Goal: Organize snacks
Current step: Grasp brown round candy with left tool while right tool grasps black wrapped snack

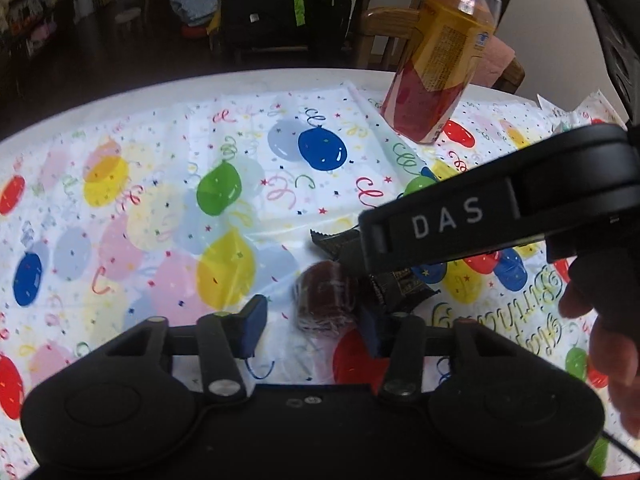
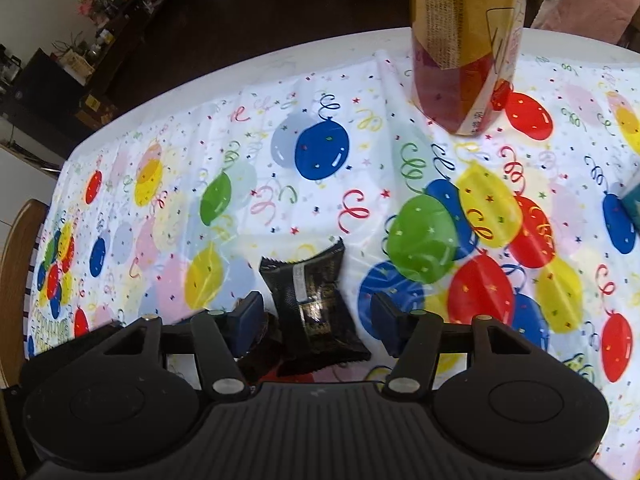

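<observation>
Black linkages of the left gripper (image 1: 316,330) fill the bottom of its frame, fingers spread apart around a round brown wrapped snack (image 1: 326,300) at lower centre; nothing is clamped; a black packet (image 1: 400,284) is seen just right of it, partly covered by the right gripper (image 1: 472,220) entering from the right edge, held by a hand (image 1: 608,336). Viewed from the right wrist, that gripper (image 2: 318,322) is likewise held apart, the black packet (image 2: 316,304) lying flat between its fingers on the balloon tablecloth (image 2: 240,152); a yellow-and-red bottle (image 2: 466,40) is set upright at upper right.
</observation>
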### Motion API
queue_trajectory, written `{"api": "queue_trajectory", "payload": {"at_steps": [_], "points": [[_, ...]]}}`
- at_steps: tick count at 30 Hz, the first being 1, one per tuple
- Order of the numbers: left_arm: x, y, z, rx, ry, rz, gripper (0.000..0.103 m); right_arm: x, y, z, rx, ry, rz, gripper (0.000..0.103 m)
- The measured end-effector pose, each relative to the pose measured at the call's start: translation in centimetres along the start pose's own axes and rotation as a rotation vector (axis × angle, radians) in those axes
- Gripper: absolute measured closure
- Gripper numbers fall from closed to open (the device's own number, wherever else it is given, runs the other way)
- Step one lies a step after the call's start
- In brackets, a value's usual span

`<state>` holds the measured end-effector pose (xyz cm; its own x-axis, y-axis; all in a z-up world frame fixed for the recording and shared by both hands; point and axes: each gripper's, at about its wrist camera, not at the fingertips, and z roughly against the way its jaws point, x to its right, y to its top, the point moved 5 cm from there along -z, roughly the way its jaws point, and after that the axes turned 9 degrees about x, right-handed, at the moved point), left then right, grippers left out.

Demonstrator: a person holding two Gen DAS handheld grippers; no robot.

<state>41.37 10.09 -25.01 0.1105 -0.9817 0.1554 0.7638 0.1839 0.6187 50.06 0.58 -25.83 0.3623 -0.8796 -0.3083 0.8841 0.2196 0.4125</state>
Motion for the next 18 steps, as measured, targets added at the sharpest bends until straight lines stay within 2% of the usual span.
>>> {"api": "queue_trajectory", "payload": {"at_steps": [3, 9, 14, 18], "points": [[-0.3, -0.1, -0.2, -0.007, -0.032, 0.034, 0.075, 0.2, 0.1, -0.1, 0.001, 0.013, -0.027, 0.044], [-2.0, -0.1, 0.2, 0.007, -0.007, 0.086, 0.075, 0.3, 0.0, -0.3, -0.007, 0.029, -0.025, 0.046], [-3.0, -0.1, 0.5, 0.008, 0.015, 0.112, 0.075, -0.7, -0.4, -0.9, -0.015, 0.009, 0.02, 0.046], [-3.1, -0.3, 0.8, 0.007, 0.031, 0.105, 0.075, -1.3, -0.5, -1.2, -0.009, -0.033, 0.08, 0.06]]}}
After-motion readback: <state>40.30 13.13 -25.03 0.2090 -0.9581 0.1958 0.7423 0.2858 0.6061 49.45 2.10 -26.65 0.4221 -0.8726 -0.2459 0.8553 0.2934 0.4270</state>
